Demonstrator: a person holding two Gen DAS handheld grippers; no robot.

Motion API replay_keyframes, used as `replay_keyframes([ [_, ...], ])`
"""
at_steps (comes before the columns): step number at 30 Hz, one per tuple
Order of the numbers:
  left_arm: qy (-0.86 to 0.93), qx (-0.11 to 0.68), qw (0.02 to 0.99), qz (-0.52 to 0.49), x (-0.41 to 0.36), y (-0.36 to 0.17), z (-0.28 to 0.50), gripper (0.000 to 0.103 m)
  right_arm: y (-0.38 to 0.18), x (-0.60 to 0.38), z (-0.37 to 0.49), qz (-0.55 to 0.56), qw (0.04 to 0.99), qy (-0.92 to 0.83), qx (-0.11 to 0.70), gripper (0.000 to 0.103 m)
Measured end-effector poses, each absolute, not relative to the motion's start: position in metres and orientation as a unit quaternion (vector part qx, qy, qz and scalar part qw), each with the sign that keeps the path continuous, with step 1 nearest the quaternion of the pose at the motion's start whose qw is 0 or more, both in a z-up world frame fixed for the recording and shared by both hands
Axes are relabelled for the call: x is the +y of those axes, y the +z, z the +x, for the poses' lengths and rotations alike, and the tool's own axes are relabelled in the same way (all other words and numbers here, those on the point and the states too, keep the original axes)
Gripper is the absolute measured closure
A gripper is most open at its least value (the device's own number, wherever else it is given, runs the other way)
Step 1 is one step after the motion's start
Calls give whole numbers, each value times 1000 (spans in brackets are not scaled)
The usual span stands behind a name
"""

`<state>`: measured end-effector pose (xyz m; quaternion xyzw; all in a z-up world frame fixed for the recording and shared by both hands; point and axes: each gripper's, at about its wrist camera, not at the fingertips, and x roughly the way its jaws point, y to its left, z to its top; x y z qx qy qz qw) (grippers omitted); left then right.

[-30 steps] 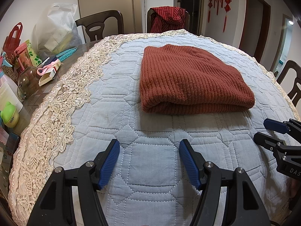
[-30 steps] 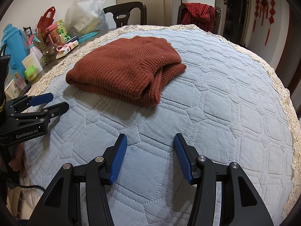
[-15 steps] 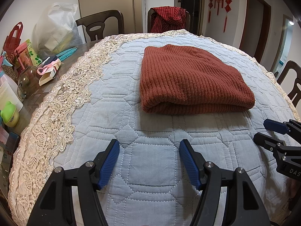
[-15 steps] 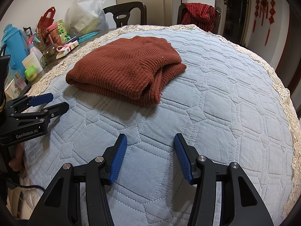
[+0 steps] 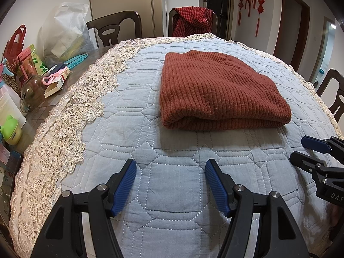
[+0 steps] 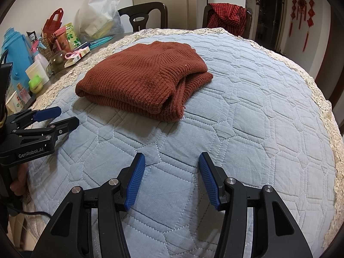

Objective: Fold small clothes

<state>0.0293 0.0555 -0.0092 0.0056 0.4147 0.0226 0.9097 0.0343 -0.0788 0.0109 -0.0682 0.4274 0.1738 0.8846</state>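
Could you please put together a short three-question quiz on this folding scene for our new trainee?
1. True or false: the left gripper grips the rust sweater.
2. The sweater lies: A) spread flat, B) folded, C) over a chair?
3. What lies under the sweater?

Key:
1. False; both it and the right gripper are open with nothing between the jaws.
2. B
3. The blue quilted cover.
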Motion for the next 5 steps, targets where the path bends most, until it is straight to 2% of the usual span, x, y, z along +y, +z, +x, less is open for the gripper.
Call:
replay_keyframes([
  [5, 24, 414, 910, 5, 54, -10, 28, 34, 11, -77, 34, -68, 885, 174, 427, 50],
])
